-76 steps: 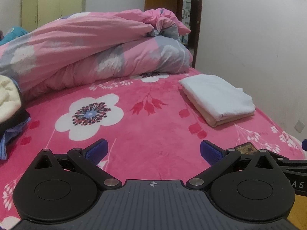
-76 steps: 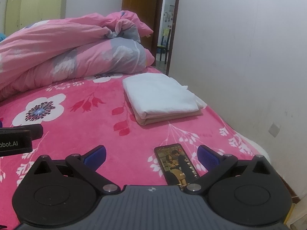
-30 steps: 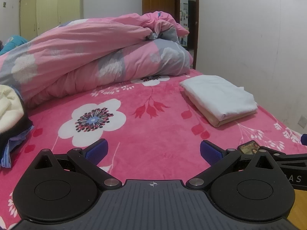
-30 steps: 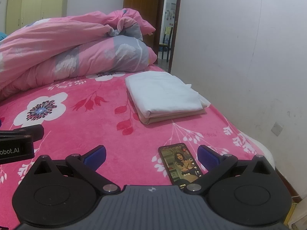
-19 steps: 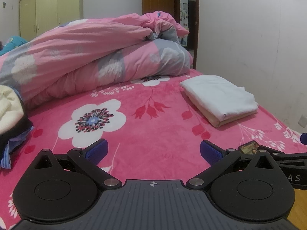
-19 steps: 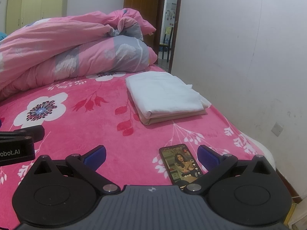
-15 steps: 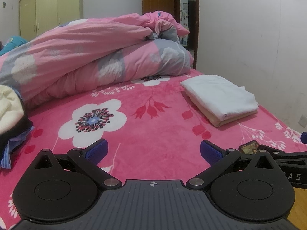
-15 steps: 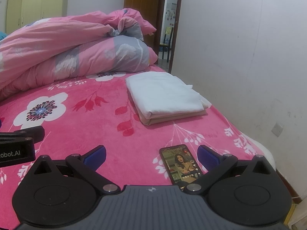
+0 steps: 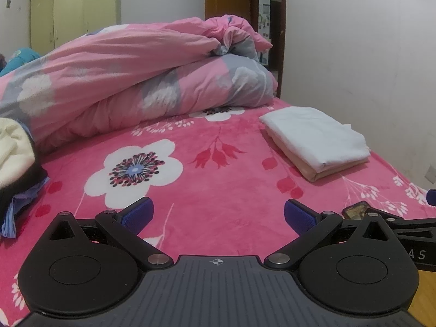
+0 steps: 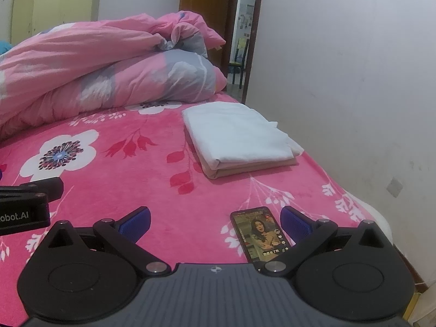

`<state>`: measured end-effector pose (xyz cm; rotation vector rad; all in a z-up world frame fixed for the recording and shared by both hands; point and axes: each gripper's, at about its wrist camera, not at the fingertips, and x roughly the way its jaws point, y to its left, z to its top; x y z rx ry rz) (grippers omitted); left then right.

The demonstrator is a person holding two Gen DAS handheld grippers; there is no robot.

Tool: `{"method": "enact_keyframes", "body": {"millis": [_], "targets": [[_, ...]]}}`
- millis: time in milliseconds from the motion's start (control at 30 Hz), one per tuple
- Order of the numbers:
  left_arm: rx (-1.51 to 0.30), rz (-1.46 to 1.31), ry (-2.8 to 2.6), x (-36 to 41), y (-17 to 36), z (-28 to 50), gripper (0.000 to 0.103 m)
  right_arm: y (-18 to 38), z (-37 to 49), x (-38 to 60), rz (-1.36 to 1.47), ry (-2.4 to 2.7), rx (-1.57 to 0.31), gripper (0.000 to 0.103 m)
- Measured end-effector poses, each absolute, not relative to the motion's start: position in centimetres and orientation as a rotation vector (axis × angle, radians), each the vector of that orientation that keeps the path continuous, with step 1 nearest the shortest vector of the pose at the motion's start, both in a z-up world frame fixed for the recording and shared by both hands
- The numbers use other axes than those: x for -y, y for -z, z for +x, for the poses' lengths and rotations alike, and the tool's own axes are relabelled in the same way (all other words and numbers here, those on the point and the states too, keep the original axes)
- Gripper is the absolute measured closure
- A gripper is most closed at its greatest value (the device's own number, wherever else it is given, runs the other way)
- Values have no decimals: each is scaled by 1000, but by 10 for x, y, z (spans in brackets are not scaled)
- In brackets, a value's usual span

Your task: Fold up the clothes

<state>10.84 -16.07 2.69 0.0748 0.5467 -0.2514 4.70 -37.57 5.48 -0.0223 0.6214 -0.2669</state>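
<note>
Unfolded pile [image 9: 16, 163]: seen at the far left edge of the left wrist view; cream, dark and blue cloth heaped on the bedspread [image 9: 218, 190]. Most of it is cut off by the frame.
Left gripper [image 9: 218, 212]: held low over the bedspread, fingers spread wide, nothing between them.
Right gripper [image 10: 215, 218]: held low beside the left one, fingers likewise spread wide and empty.
Folded stack [image 10: 239, 139]: a white piece laid on a beige one, squared, near the wall side of the bed, well apart from both grippers.
Step in hand: judged to be a pause between garments; no cloth is held.
Next move: a fresh piece would need to be taken from the unfolded pile, so a reach to the left by the left gripper is called for, then spreading on the bare middle of the bedspread.
Phone [image 10: 259, 234]: lit, lying flat just beside the right gripper's right finger; it could be swept or covered by cloth.
Duvet [image 9: 136, 76]: bunched across the far side of the bed, limiting the spreading room.
Doorway [image 10: 245, 35]: open, beyond the duvet.
</note>
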Motion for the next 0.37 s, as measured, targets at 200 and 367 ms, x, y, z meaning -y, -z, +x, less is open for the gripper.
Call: {"method": "enact_keyframes", "body": {"millis": [200, 367], "targets": [[-552, 77, 252, 160, -25, 109, 0, -54, 48, 374, -25, 268, -624, 0], [-554, 76, 251, 160, -25, 110, 0, -53, 49, 374, -24, 267, -626, 0]]}}
